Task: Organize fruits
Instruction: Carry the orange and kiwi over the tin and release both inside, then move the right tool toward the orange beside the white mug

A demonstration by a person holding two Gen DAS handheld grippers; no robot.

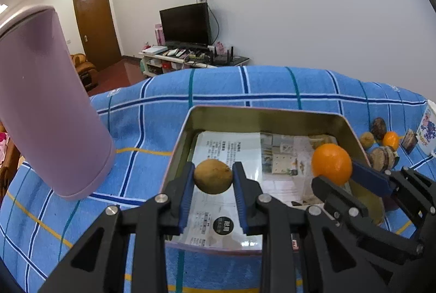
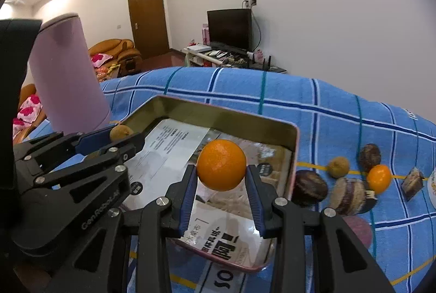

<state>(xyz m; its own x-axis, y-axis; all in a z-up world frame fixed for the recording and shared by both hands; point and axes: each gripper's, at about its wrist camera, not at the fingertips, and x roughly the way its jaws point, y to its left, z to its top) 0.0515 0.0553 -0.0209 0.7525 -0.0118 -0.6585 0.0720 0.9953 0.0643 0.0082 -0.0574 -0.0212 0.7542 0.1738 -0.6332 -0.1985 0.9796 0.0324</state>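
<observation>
A living room with white walls, a brown door and a dark television lies behind a table draped in a blue checked cloth. Nearest the cameras, the left gripper has its blue-padded fingers closed on a small dull brownish-yellow round fruit, held across its widest part above the near end of the shallow rectangular metal tin lined with printed paper. Beside it, the right gripper pinches a bright orange tangerine at its middle, also hanging over the tin.

Both fruits look light and firm; the tangerine's skin probably gives a little and is smooth, so a hold across the widest part with modest pressure suits it, and squeezing harder risks bruising.

To the right of the tin, on the cloth, sit one more small orange tangerine, one more brownish-yellow fruit, and what seem to be three dark brown rounded items, though the fisheye edge makes them hard to identify. So: two tangerines, two yellowish fruits. Further left stands one tall mauve cylindrical container, upright on the cloth
</observation>
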